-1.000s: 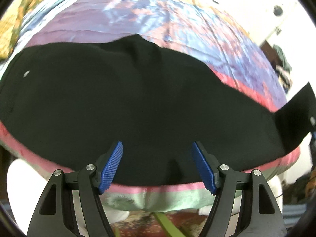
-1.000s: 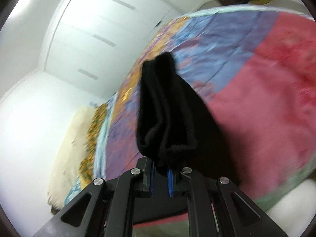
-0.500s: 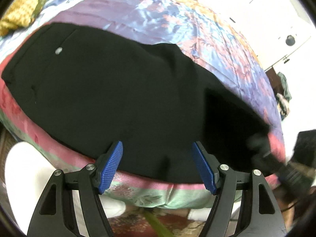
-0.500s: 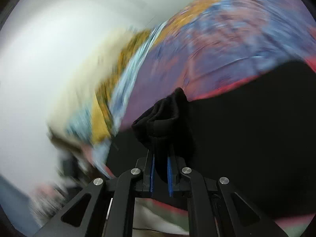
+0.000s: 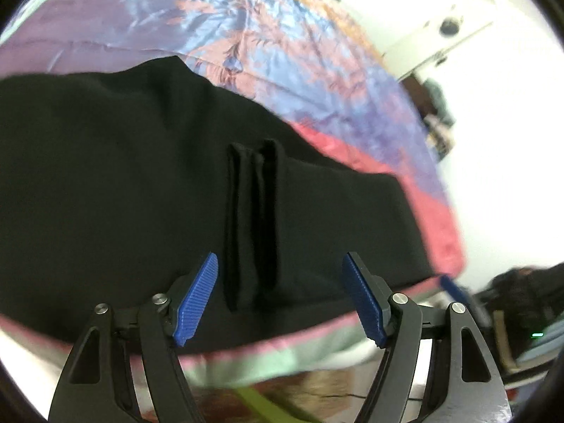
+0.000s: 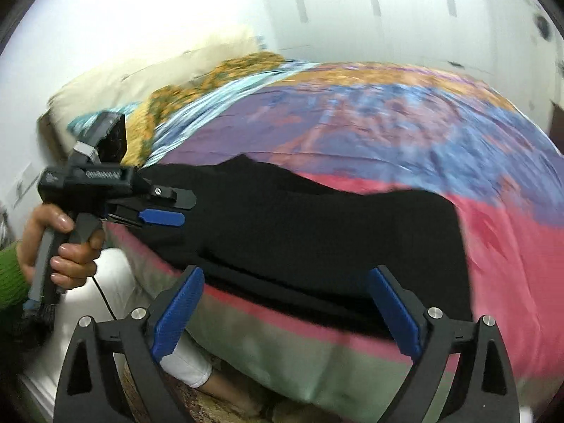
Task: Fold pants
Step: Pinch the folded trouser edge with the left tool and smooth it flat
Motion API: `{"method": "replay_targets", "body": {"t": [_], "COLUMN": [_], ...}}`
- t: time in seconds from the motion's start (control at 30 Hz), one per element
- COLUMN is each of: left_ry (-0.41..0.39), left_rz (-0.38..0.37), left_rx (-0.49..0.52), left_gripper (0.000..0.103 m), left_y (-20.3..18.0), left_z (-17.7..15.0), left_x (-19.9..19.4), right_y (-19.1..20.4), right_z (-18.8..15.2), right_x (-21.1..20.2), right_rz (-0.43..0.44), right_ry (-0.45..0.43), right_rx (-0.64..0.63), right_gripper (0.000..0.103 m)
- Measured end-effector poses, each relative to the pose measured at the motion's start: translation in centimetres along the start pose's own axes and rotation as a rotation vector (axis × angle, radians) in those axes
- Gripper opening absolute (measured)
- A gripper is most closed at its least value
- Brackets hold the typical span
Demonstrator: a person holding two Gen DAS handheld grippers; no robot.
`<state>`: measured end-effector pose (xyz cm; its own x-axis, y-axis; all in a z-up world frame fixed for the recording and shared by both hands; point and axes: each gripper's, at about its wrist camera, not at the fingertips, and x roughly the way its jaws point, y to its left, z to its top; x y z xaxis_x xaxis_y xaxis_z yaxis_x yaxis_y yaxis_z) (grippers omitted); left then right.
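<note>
the black soft-fabric pants (image 5: pixel 141 183) lie spread flat along the near edge of a bed covered by a shiny patchwork bedspread of purple, blue, orange and pink panels (image 5: pixel 289 53), with a pale green band running along its hanging front edge. the cloth is matte and dark, so seams and details are hard to make out; its far outline rises to a low peak near the middle and then slopes down toward the right. in the left wrist view a folded-over portion shows as a narrow upright band of doubled edges, with two or three parallel ridges (image 5: pixel 252 225) lying on top of the flat layer; to its right the fabric ends in a straight edge against the pink panel. from the right wrist view the same pants (image 6: pixel 317 225) stretch across the pink strip of the bedspread, with layered hems visible at the near side just above the bed's edge. the left tool (image 5: pixel 280 299) hovers over the near edge of the pants with its blue ribbed pads spread, nothing pinched between them. the right tool (image 6: pixel 285 313) has its jaws opening wide, with no cloth between the pads. a hand (image 6: pixel 58 243) in a green knitted sleeve grips the handle of the left tool at the left of that view. no containers are visible.
</note>
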<state>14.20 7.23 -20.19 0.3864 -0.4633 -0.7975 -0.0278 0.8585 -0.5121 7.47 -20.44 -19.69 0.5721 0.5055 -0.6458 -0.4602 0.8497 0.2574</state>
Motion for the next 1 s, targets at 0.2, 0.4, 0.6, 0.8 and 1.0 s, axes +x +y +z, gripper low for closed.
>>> {"method": "replay_targets", "body": {"t": [0.2,0.4,0.6,0.8,1.0], "left_ry": [0.092,0.150,0.071,-0.067,-0.005], "left_rz": [0.037,0.104,0.136,0.096,0.180], "left_rx": [0.030,0.069,0.087,0.087,0.060], "left_gripper": [0.073,0.020,0.008,0.008,0.008], "left_y": [-0.4,-2.2,-4.1,-2.6,2.4], "left_z": [1.2,2.1,1.9,2.1,0.9], "left_x": [3.6,5.3,4.1,-3.1,-1.2], "right_y": [-2.7,-2.8,-3.1,-3.9,-4.6], "right_z": [-0.3,-0.9,-0.8,-0.6,-0.5], "right_x": [-0.9,-0.6,-0.9,-2.6,-1.7], "right_rz": [-0.010,0.011,-0.003,-0.045,-0.039], "right_ry": [-0.001,0.009,-0.013,-0.068,-0.032], "right_rx": [0.095,0.091,0.102,0.127,0.148], "right_gripper": [0.094,0.094,0.094,0.094,0.094]}}
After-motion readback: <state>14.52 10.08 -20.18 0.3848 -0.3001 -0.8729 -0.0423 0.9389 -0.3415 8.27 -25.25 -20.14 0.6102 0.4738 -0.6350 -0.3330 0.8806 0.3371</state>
